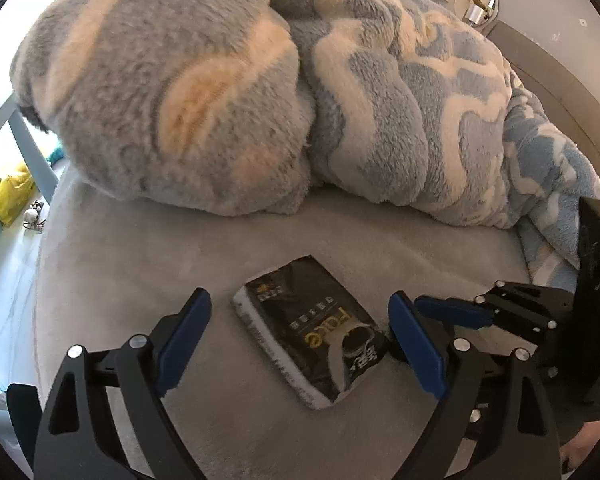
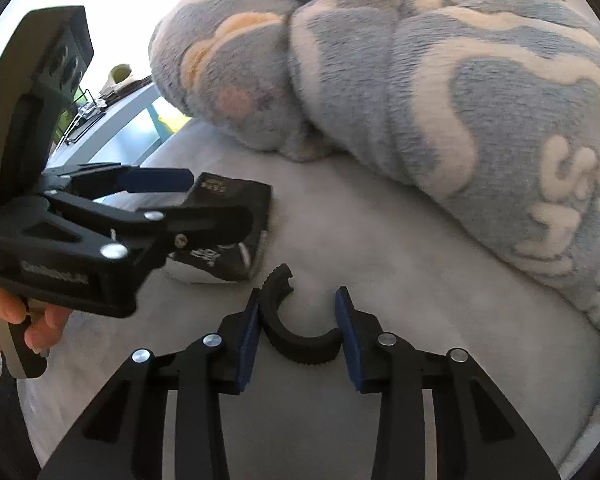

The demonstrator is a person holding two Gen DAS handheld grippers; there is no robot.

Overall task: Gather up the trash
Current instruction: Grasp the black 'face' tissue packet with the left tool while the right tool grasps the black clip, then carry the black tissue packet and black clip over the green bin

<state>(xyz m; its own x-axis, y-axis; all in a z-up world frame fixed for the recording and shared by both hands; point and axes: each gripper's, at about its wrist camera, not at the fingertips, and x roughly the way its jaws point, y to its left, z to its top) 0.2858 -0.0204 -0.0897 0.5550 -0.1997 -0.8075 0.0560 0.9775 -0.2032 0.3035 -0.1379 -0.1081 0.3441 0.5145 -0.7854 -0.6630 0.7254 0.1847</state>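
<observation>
Trash lies on the grey bed sheet (image 1: 148, 264) in the left wrist view: a black rectangular tissue pack with gold lettering (image 1: 312, 332) rests flat between the spread blue pads of the left gripper (image 1: 300, 340), untouched, its long axis running diagonally away from the camera; the right gripper (image 1: 452, 314) sits just beside it. In the right wrist view, the right gripper's pads pinch a black curved broken plastic piece (image 2: 296, 332); the pack lies beyond, nearer the left gripper. No container shows.
</observation>
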